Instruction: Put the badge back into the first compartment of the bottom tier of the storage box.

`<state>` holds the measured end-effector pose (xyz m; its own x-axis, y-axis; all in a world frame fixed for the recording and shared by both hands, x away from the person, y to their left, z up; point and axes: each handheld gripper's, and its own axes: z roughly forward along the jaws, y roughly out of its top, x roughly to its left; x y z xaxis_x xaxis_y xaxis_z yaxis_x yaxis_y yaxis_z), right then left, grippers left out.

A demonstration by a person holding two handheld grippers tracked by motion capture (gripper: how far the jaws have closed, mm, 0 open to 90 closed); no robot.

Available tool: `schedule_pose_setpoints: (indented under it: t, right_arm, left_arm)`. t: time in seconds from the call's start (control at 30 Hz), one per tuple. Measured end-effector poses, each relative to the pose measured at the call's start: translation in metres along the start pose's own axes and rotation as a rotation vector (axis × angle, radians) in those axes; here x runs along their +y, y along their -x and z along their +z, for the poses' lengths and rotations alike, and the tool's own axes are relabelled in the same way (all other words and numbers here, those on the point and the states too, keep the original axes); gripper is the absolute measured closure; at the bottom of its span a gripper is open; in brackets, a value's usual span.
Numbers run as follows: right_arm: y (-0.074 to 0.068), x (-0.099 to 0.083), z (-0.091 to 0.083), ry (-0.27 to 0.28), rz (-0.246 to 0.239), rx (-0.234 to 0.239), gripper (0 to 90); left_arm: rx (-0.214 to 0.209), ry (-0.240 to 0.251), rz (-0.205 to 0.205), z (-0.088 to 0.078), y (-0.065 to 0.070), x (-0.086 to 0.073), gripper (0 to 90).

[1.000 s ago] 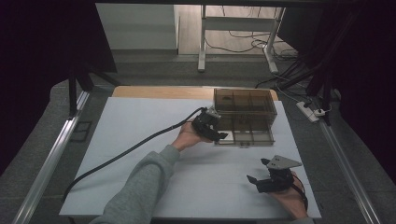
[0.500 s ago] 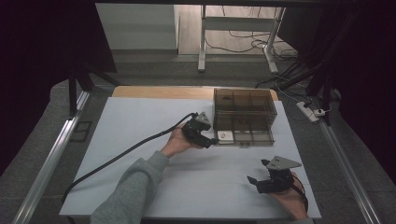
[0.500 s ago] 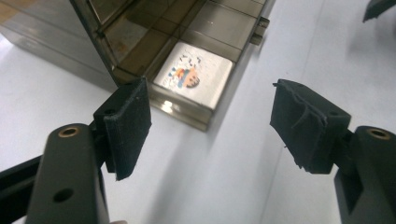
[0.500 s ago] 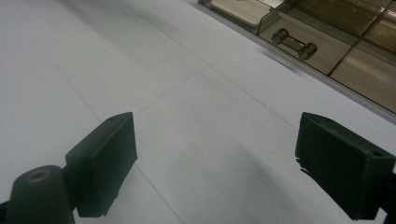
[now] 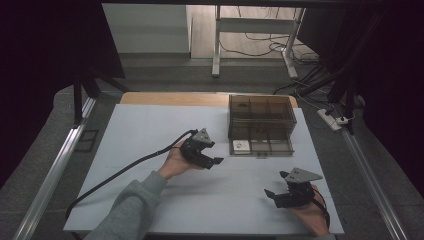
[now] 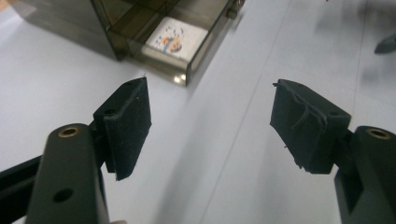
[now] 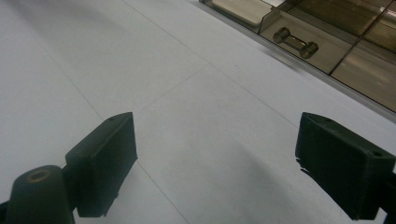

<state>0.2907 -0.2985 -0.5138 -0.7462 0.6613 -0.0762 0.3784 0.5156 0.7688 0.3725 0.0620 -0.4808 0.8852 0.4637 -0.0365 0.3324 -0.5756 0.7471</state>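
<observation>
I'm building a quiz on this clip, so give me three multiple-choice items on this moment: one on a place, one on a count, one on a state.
1. Where does the white card lie?
A. in the drawer's left front compartment
B. on the box's top
C. on the bare table

2. How many grippers are on show?
A. one
B. two
C. three

3. How do the left gripper's jaws stand?
A. shut on the card
B. shut, empty
C. apart, empty

Key: 1 A, it lies inside the pulled-out drawer; 2 B, one per hand; 3 C, table shows between them.
</observation>
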Motion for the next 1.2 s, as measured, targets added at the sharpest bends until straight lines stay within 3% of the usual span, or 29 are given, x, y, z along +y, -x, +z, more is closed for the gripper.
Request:
schedule_pose_setpoints:
  t: [0.47, 0.87, 1.1, 1.2]
  right_arm:
    - [-0.002, 0.0, -0.002, 0.005, -0.001, -0.008, 12.6]
    - [-0.001, -0.001, -0.002, 0.0, -0.007, -0.008, 12.6]
    - [-0.001, -0.002, -0.003, -0.001, -0.007, -0.013, 12.7]
    - [-0.001, -0.003, -0.004, -0.002, -0.005, -0.012, 12.6]
  left_arm:
    - [0.036, -0.002, -0.033, -0.036, 0.012, -0.045, 28.0]
    - [0.099, -0.017, -0.058, -0.068, 0.02, -0.087, 28.0]
    - [0.128, -0.011, -0.097, -0.085, 0.021, -0.11, 28.1]
    - [0.148, -0.005, -0.124, -0.097, 0.023, -0.126, 28.1]
